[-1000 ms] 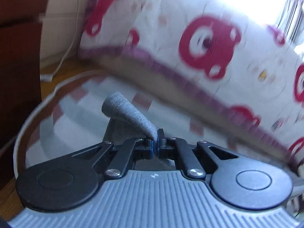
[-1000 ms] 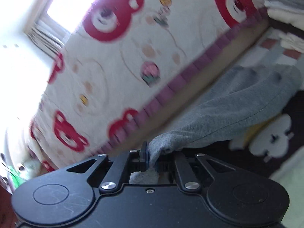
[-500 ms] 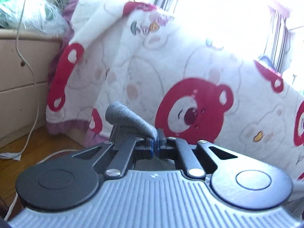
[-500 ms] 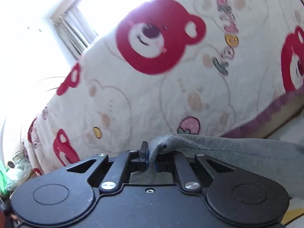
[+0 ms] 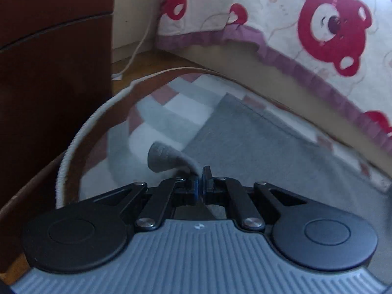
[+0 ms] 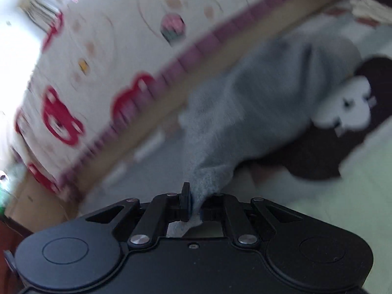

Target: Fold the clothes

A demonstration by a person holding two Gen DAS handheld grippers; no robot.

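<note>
I'm clamping both tools, left tool [image 5: 201, 171] and right tool [image 6: 194, 196], on the grey garment [image 6: 257, 103], rug [image 5: 156, 122] below, bed [image 5: 281, 24] at the far side

Left gripper [image 5: 201, 180]: black linkage arms, silver screws, blue pads, ribbed grey housing; right gripper [image 6: 194, 202]: all-black housing, silver screws.

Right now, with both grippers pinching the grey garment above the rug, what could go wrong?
The left gripper clamps only a thin rolled edge of the grey garment, which might slip free. The right gripper holds a bunched corner, so the fold may land creased. The cloth could also settle onto the dark garment beside it.
</note>
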